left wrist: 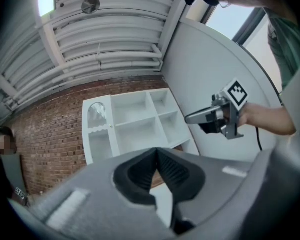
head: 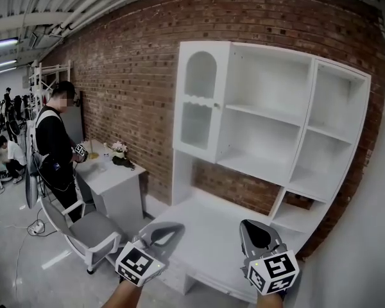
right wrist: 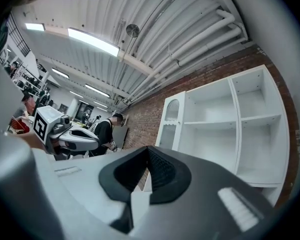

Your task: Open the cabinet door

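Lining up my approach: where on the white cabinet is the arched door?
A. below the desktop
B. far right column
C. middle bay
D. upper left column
D: the arched door fronts the upper left column of the cabinet; the middle and right bays are open shelves.

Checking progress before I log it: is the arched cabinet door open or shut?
Shut: the door lies flush with the front of the cabinet, not swung out from it.
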Motion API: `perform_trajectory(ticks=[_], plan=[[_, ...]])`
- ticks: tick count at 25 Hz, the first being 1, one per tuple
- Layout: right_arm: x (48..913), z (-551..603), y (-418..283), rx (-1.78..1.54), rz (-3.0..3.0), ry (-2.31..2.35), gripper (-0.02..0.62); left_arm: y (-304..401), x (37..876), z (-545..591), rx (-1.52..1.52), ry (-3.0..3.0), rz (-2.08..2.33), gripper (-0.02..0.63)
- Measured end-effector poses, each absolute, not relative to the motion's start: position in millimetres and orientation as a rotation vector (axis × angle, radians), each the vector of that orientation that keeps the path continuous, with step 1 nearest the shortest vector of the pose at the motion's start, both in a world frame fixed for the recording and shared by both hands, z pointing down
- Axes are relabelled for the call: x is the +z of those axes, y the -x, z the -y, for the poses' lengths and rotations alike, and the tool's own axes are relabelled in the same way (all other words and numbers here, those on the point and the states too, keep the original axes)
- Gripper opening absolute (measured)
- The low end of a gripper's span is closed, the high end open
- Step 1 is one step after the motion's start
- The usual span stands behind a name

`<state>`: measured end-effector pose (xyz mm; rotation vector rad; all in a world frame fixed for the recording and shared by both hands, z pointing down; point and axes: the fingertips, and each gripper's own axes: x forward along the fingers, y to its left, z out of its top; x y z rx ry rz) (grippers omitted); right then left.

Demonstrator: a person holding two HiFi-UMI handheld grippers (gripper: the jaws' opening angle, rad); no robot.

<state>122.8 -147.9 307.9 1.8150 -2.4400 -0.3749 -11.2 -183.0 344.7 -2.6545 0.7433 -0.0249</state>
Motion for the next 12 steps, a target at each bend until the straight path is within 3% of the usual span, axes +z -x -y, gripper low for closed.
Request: perform_trajectory(ticks=[12], plan=[[307,193,-171,-0.387,2.498,-1.711,0.006,-49,349,216,-0.053,2.645,-0.798,0.002]])
